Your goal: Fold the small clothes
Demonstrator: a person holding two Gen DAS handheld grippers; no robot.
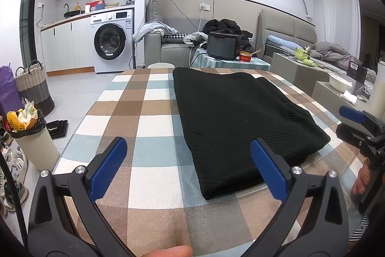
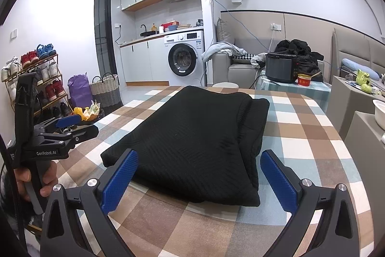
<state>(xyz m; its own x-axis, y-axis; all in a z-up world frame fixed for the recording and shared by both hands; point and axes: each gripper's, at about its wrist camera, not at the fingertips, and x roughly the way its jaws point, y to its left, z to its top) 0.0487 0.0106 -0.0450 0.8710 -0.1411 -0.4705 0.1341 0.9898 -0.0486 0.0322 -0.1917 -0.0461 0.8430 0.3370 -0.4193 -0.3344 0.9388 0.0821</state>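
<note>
Left hand-held gripper: blue pads spread wide, nothing between them, low over the checked tabletop. A fingertip shows at 6 o'clock in the left wrist view.

Right hand-held gripper: blue pads also spread wide, holding nothing. The near edge of the black garment lies just beyond and between its tips; contact cannot be told.

Black garment: ribbed knit, folded into a thick rectangle, flat on the tabletop. In the left wrist view the black garment runs from centre toward 4 o'clock, its near corner just beside the left gripper's right pad. A second folded layer shows along its right side in the right wrist view.

Cross-views: the right hand-held gripper appears at 3 o'clock in the left view, off the garment's right edge. The left one appears at 9 o'clock in the right view, gripped by a hand.

Beyond the tabletop: a small side table with a black cooker and a red bowl at 12 to 1 o'clock. Grey sofa with heaped clothes behind it. Washing machine under a kitchen counter at 11 o'clock. Woven basket and bin at 9 o'clock; shoe rack at 9 o'clock in the right view.
</note>
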